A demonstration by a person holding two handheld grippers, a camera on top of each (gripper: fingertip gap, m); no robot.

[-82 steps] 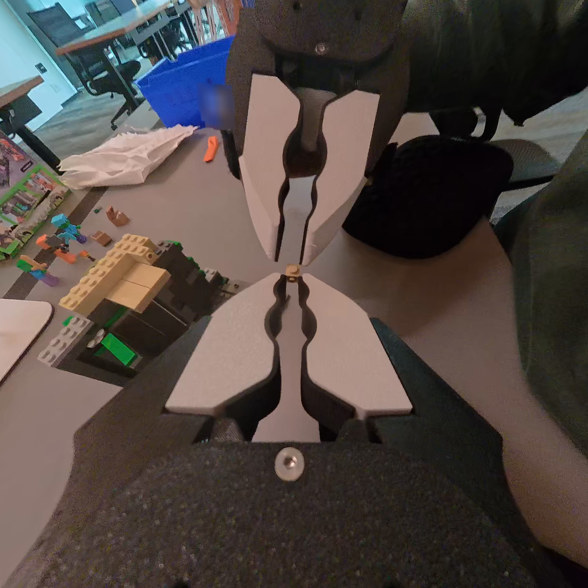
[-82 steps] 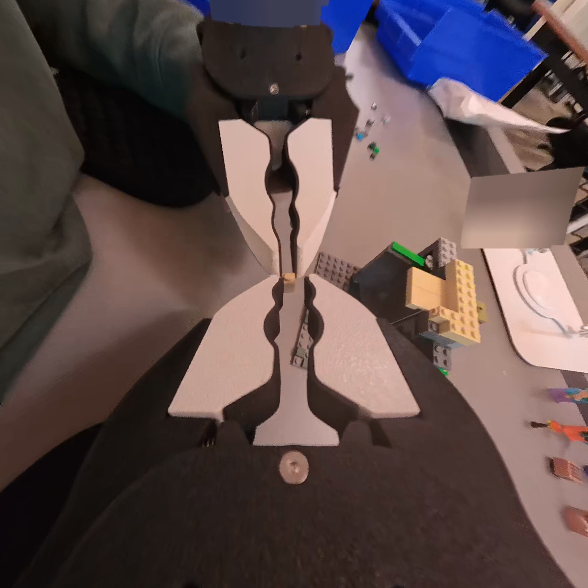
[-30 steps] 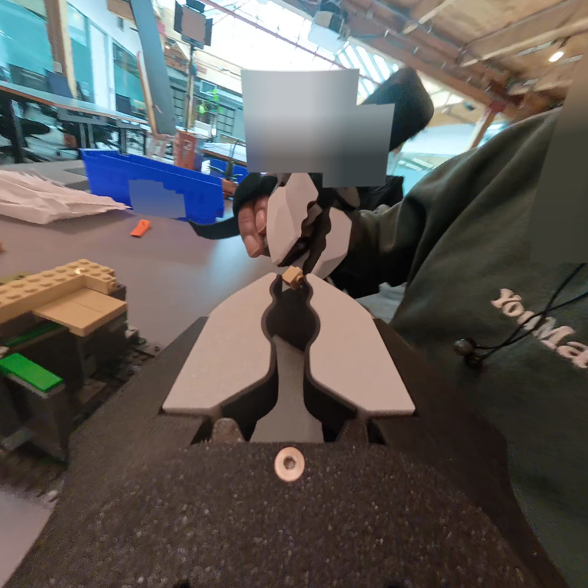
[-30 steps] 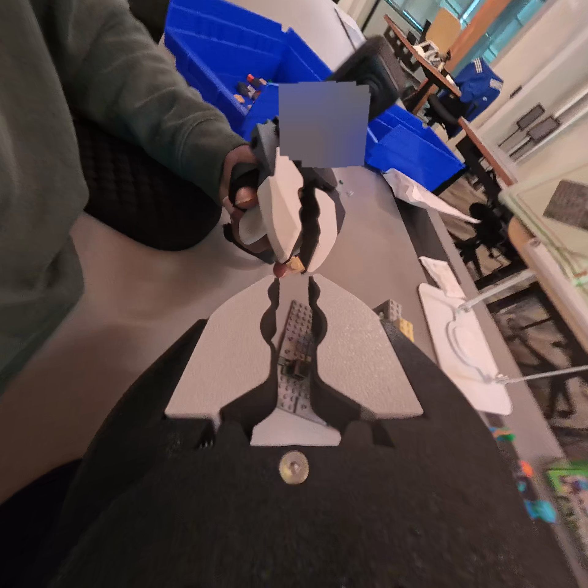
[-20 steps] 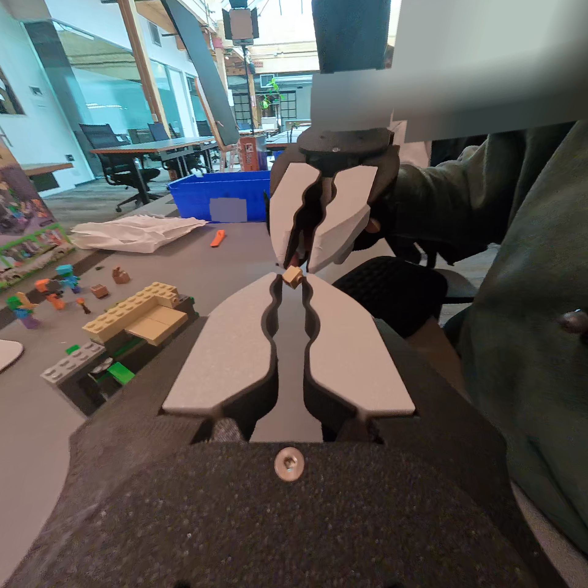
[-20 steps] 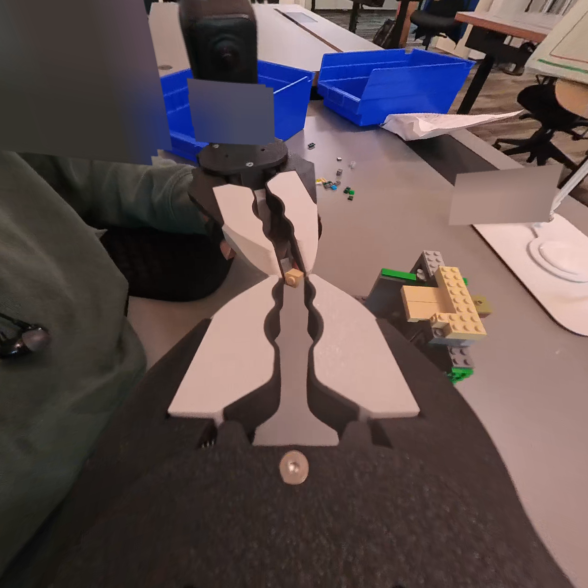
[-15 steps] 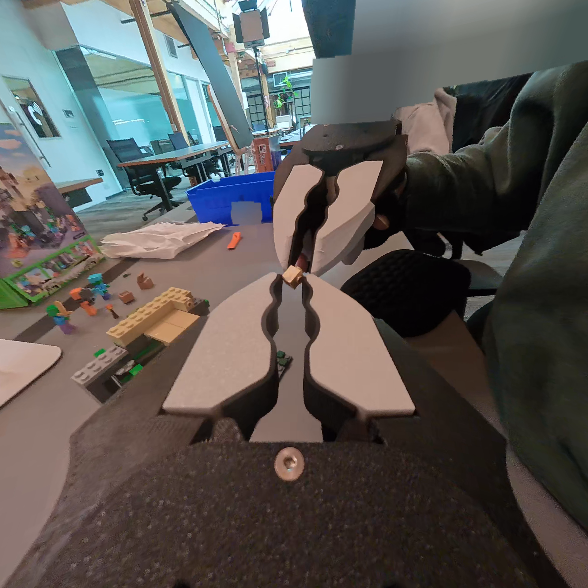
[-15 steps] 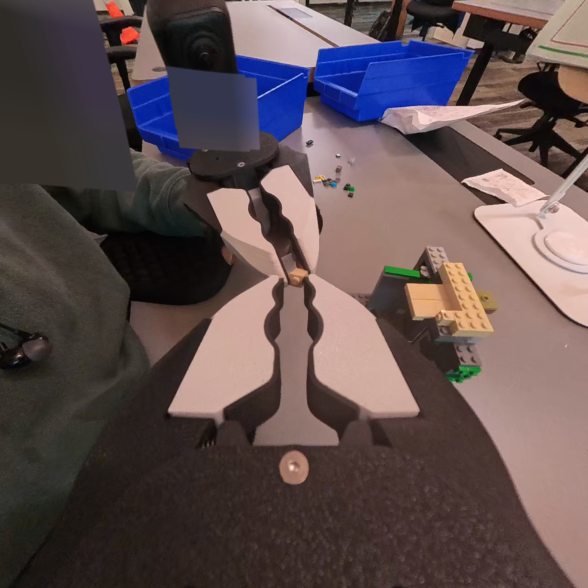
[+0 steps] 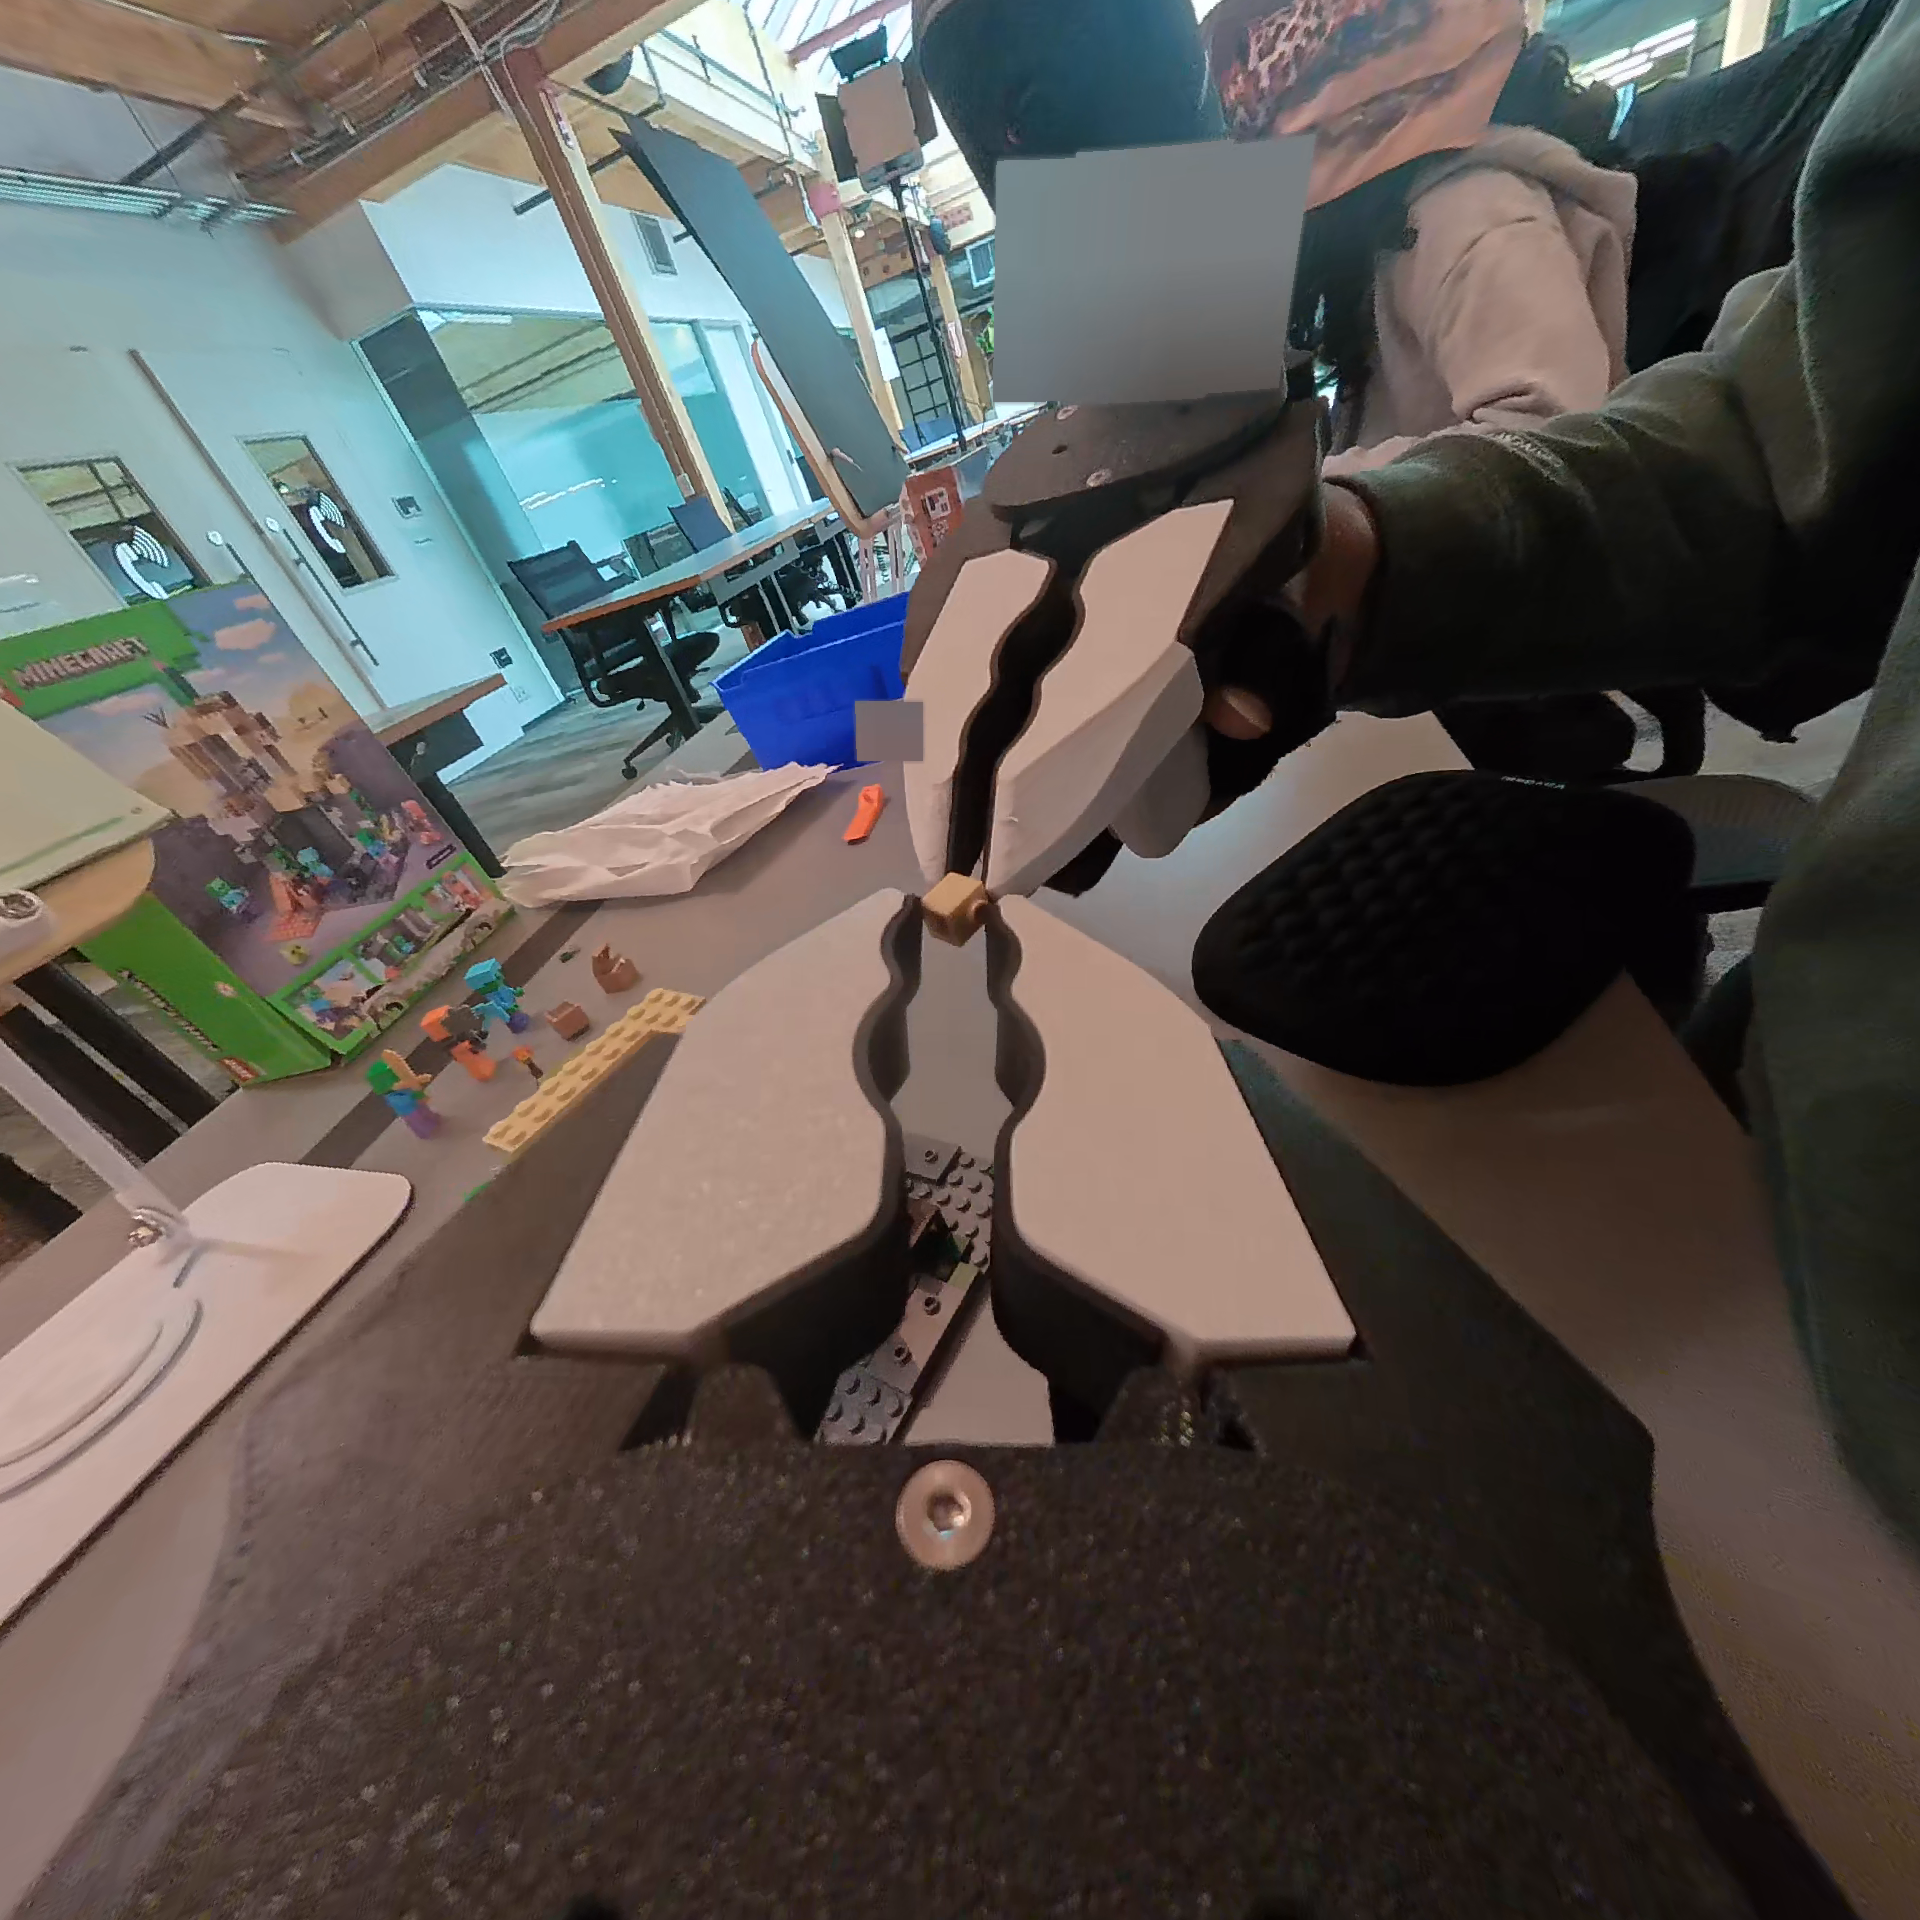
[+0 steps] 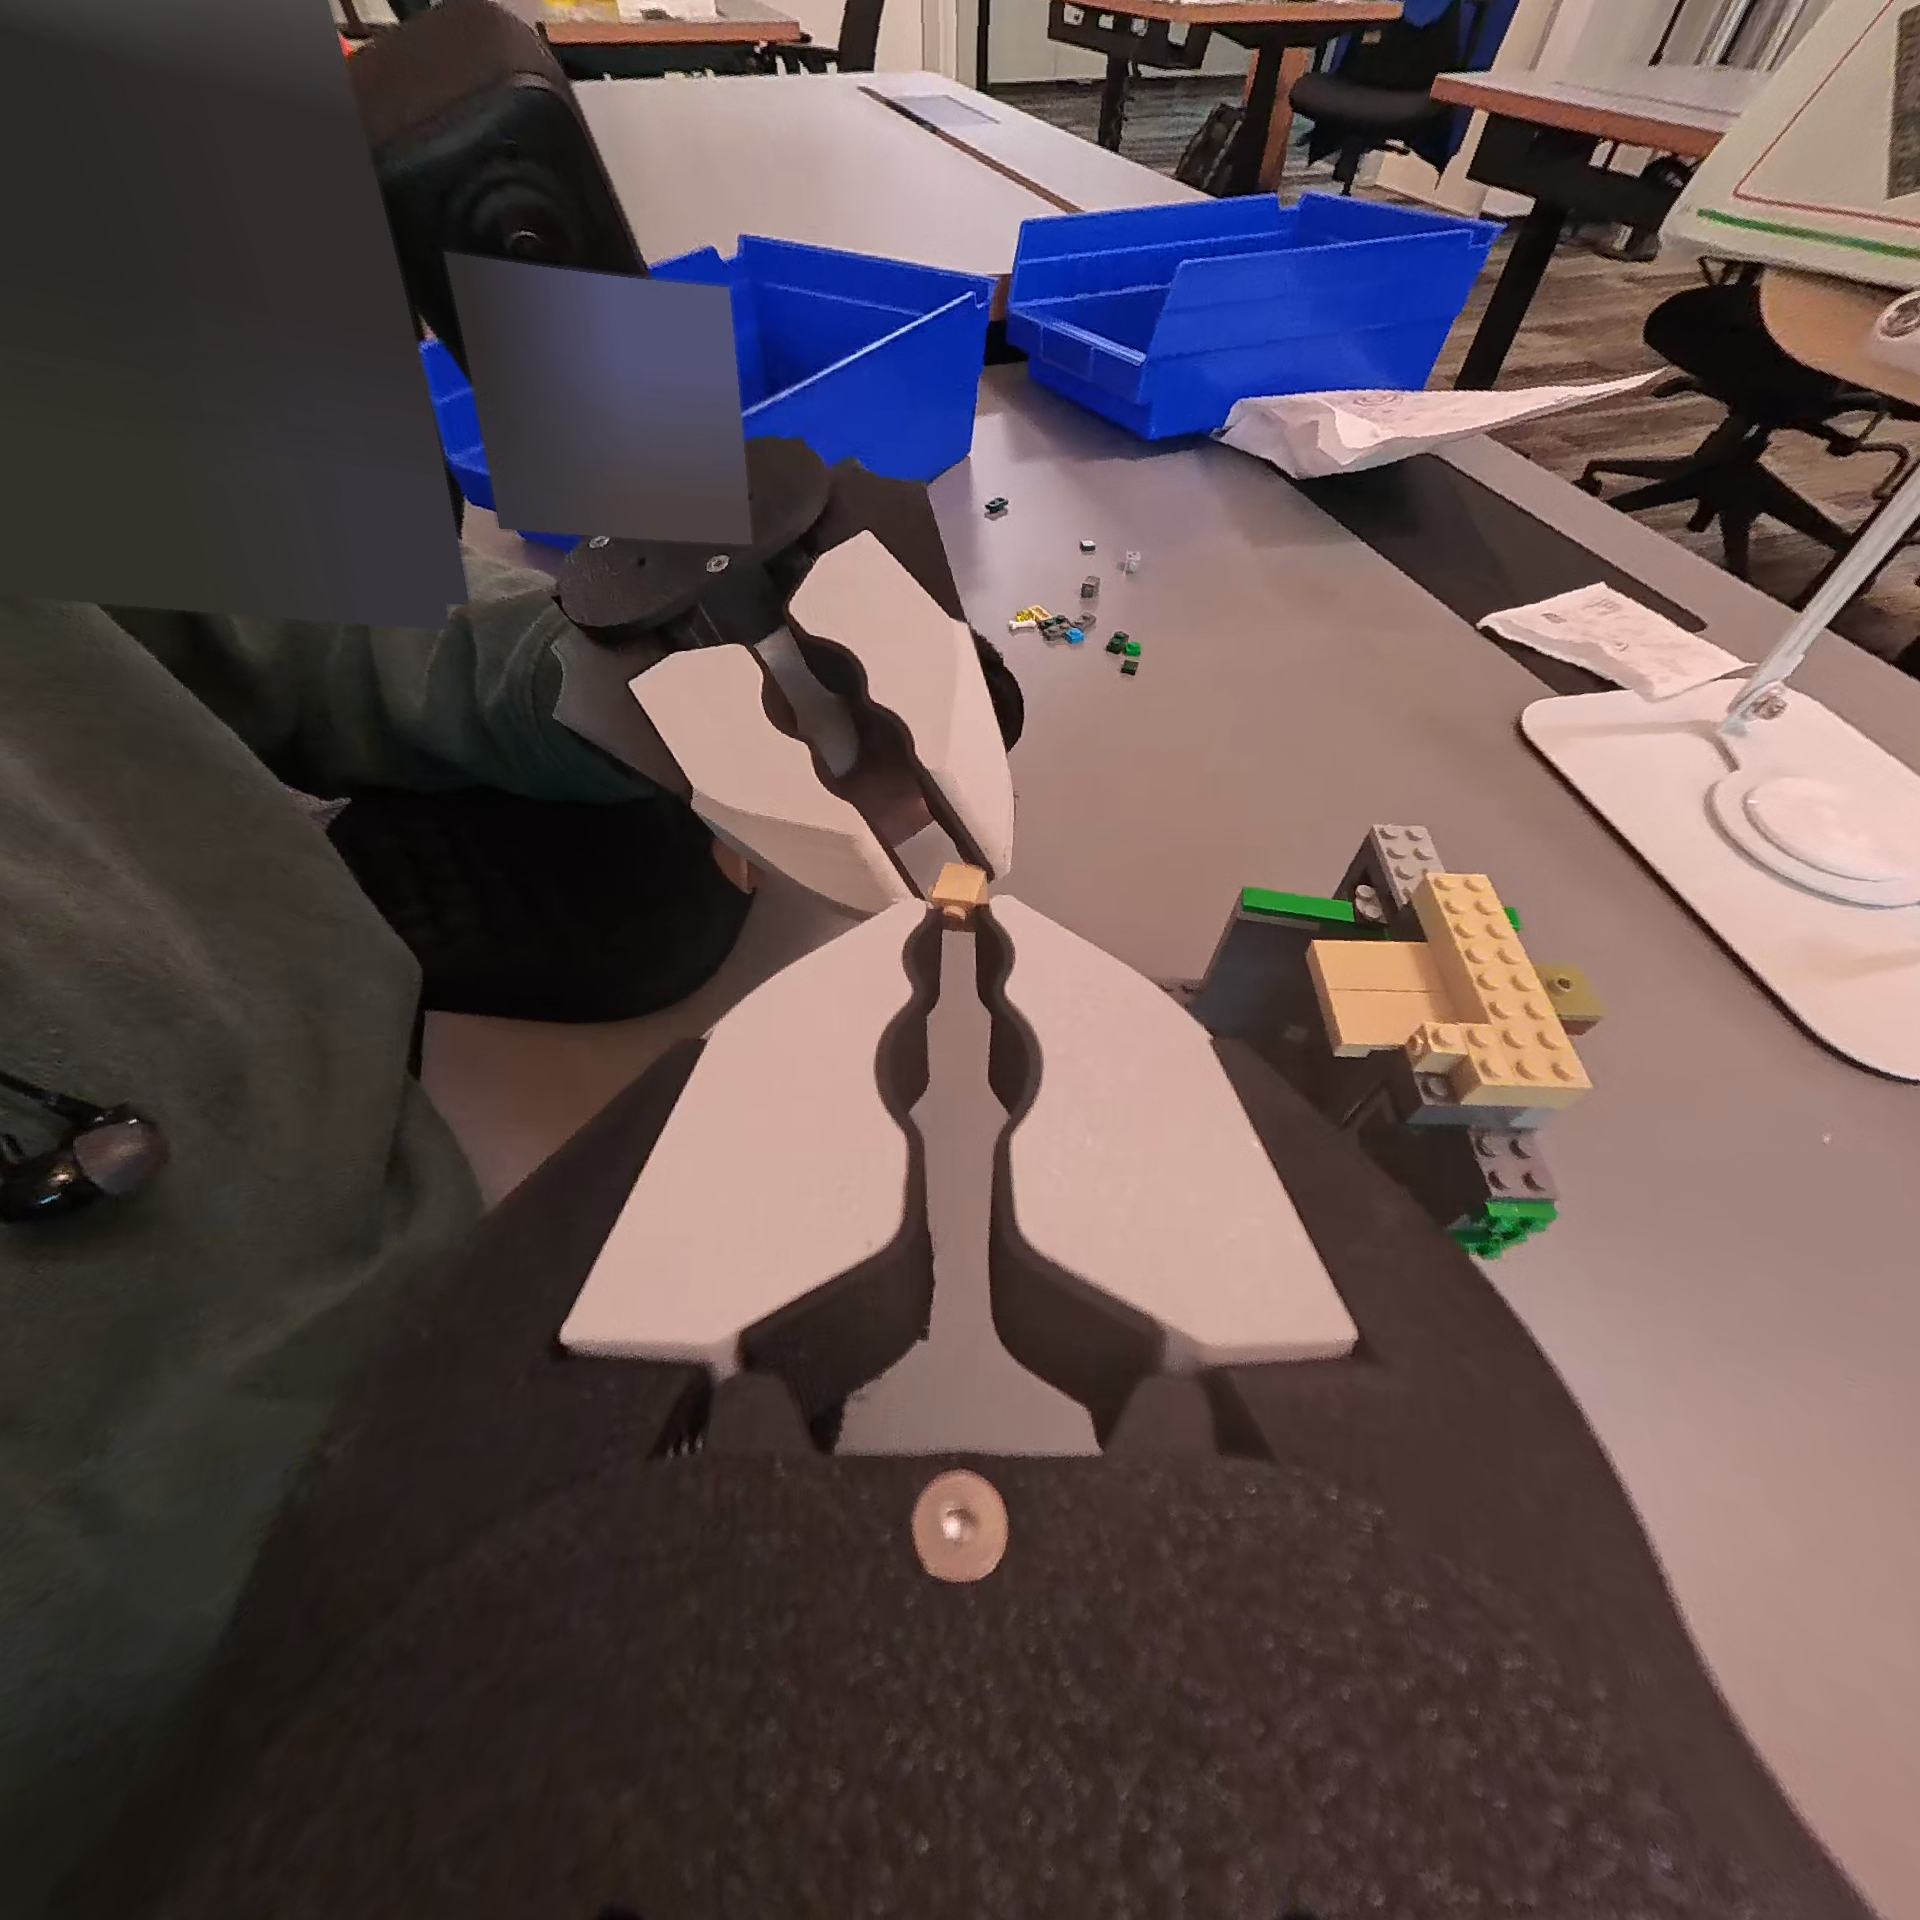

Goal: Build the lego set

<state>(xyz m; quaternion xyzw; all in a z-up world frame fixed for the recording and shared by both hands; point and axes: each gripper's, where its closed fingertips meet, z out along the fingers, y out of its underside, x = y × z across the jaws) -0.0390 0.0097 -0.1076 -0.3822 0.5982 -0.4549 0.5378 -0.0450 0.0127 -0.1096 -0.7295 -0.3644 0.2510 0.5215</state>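
Note:
A small tan brick (image 9: 954, 910) is held in the air between both grippers, which meet tip to tip. My left gripper (image 9: 956, 916) is shut on it. My right gripper (image 10: 961, 920) is shut on its near end, where a stud shows on the brick (image 10: 958, 891). The part-built model (image 10: 1434, 1018), tan plates on grey and green bricks, stands on the grey table (image 10: 1299, 727) to the right of the right gripper. In the left wrist view, part of it shows below the fingers (image 9: 940, 1226).
A tan plate (image 9: 592, 1070), minifigures (image 9: 468, 1029) and the set's box (image 9: 260, 831) lie at the left. Loose small pieces (image 10: 1081, 623), blue bins (image 10: 1226, 301), a paper bag (image 10: 1403, 416) and a white lamp base (image 10: 1766, 831) are on the table. A black chair (image 9: 1434, 925) is close by. Only a small space, under 4 cm, lies between the two pairs of fingers.
My right gripper has closed onto the tan brick that the left one held. Both grippers have swung round together, from facing the person to over the table by the model.

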